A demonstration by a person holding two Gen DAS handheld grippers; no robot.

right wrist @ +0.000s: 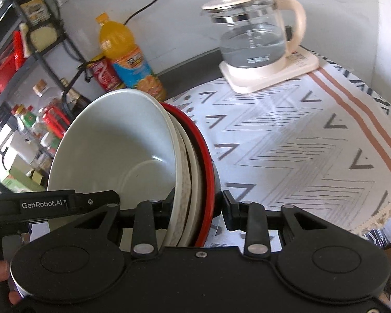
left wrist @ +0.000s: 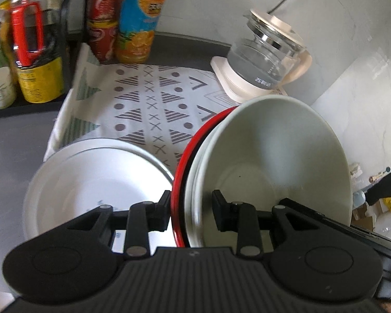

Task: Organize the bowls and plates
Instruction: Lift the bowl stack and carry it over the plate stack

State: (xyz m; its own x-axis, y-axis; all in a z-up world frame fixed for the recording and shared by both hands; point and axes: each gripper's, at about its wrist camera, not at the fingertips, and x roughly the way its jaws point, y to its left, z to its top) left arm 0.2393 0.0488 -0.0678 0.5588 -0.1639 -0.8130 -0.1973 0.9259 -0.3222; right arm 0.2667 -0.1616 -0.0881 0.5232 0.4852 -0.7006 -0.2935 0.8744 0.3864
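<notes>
A: Largest first. Counter [right wrist: 190,60], dark grey, mostly under a patterned cloth [right wrist: 299,135]. Cloth bare in the middle.

B: Next, stack of bowls [left wrist: 268,161]: pale green-white bowl on top, other pale ones nested under it, red-rimmed bowl [left wrist: 181,172] at the bottom. Stack tipped on edge, rims standing near upright, mouth facing sideways. Apparently off the cloth, carried between both tools.

A: Holder of the stack?

B: Both. Left tongs [left wrist: 190,210] clamped on stack of bowls at the near edge, one finger outside the red rim, the other inside the top bowl. Right tongs [right wrist: 199,203] gripping the same stack from the opposite side, again one finger inside, one outside the red wall. Neither hand nearer; stack dead ahead of each, right at the fingertips.

A: Axis?

B: Rim plane running straight away from each camera, in line with the fingers. Judged: any set-down needs both wrists rolled together to bring the mouth upward, else nested bowls likely to slide apart.

A: Then?

B: White plate [left wrist: 96,180], flat on the near end of the cloth, just left of the stack in the left view, untouched. Probable landing area beside or beyond it.

A: Smaller items?

B: Glass kettle [right wrist: 252,39] on cream base, far corner. Orange drink bottle [right wrist: 127,57] and red cans [right wrist: 104,74] by the wall. Well apart from the stack.
</notes>
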